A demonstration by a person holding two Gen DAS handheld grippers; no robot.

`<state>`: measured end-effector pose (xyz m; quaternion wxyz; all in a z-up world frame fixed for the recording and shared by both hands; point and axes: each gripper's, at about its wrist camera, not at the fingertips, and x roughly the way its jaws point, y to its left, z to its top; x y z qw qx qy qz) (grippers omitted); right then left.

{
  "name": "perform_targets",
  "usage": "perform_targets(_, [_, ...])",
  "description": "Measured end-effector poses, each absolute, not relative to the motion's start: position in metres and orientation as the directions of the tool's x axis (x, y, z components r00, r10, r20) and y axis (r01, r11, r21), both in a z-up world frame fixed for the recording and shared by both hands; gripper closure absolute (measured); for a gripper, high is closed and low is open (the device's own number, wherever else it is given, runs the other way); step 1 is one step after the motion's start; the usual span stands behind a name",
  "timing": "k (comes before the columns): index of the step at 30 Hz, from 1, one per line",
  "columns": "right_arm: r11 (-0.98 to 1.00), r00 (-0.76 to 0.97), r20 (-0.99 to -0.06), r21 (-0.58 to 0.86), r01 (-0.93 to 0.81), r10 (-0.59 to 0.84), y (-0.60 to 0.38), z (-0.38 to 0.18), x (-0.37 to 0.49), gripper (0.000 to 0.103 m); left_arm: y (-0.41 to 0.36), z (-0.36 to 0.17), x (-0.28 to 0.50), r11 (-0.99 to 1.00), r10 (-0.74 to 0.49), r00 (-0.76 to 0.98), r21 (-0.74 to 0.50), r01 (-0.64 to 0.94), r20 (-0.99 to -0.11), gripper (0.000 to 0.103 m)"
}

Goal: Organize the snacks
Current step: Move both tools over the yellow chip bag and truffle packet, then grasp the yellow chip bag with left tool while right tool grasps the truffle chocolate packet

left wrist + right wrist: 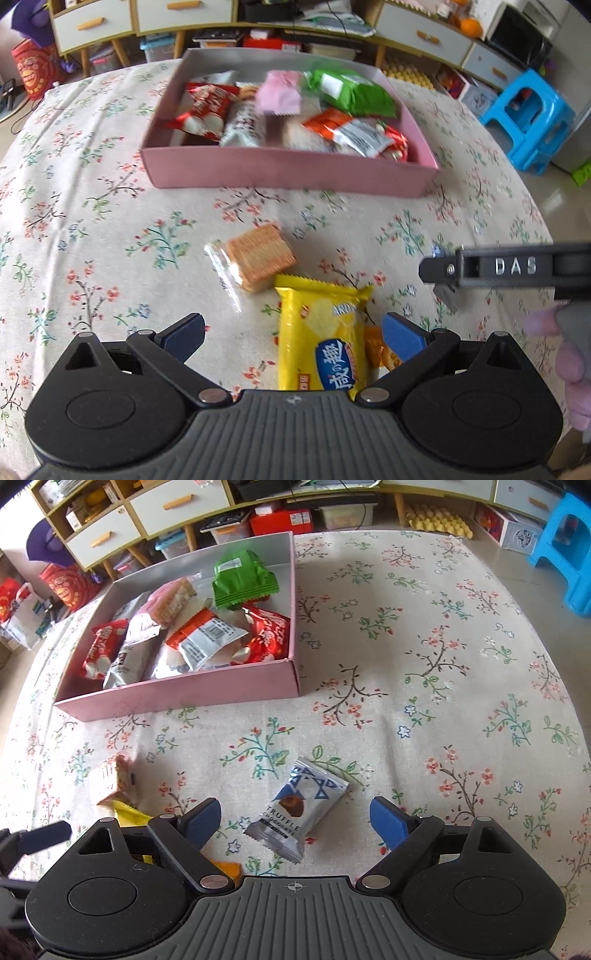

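A pink box (pixel 288 172) (pixel 177 698) holds several snack packets on the floral tablecloth. My left gripper (pixel 293 338) is open above a yellow cracker packet (pixel 325 339), which lies between its blue pads without touching them. A clear-wrapped stack of crackers (pixel 258 256) (pixel 112 781) lies just beyond it. An orange packet (pixel 376 350) peeks out beside the yellow one. My right gripper (pixel 295 821) is open over a silver and blue truffle chocolate packet (pixel 297 812), pads apart from it. The right gripper's side (pixel 506 267) shows in the left wrist view.
The tablecloth (pixel 443 664) spreads to the right of the box. A blue plastic stool (pixel 532 114) stands off the table at right. Drawers and clutter (pixel 258 33) line the far wall. A hand in a pink glove (pixel 569 354) grips the right tool.
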<state>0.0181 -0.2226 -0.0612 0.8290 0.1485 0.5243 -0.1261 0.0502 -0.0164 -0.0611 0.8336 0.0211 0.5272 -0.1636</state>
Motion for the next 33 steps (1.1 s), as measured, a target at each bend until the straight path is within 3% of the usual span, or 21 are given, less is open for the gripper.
perform_targets(8, [0.923, 0.406, -0.911, 0.097, 0.372, -0.067, -0.226, -0.065, 0.019, 0.013, -0.029, -0.07, 0.047, 0.937, -0.23, 0.367, -0.104, 0.333, -0.901, 0.006])
perform_targets(15, [0.922, 0.402, -0.911, 0.08, 0.38, -0.087, -0.229, -0.066, 0.019, 0.013, -0.029, -0.071, 0.048, 0.941, -0.219, 0.377, -0.093, 0.325, -0.9, 0.027])
perform_targets(25, [0.928, 0.377, -0.915, 0.009, 0.372, -0.142, -0.236, -0.074, 0.018, 0.013, -0.016, -0.067, 0.045, 0.927, -0.237, 0.381, -0.091, 0.363, -0.894, 0.046])
perform_targets(33, [0.933, 0.372, -0.912, -0.033, 0.358, -0.175, -0.248, -0.079, 0.01, 0.013, 0.006, -0.065, 0.043, 0.928, -0.249, 0.38, -0.107, 0.356, -0.891, 0.048])
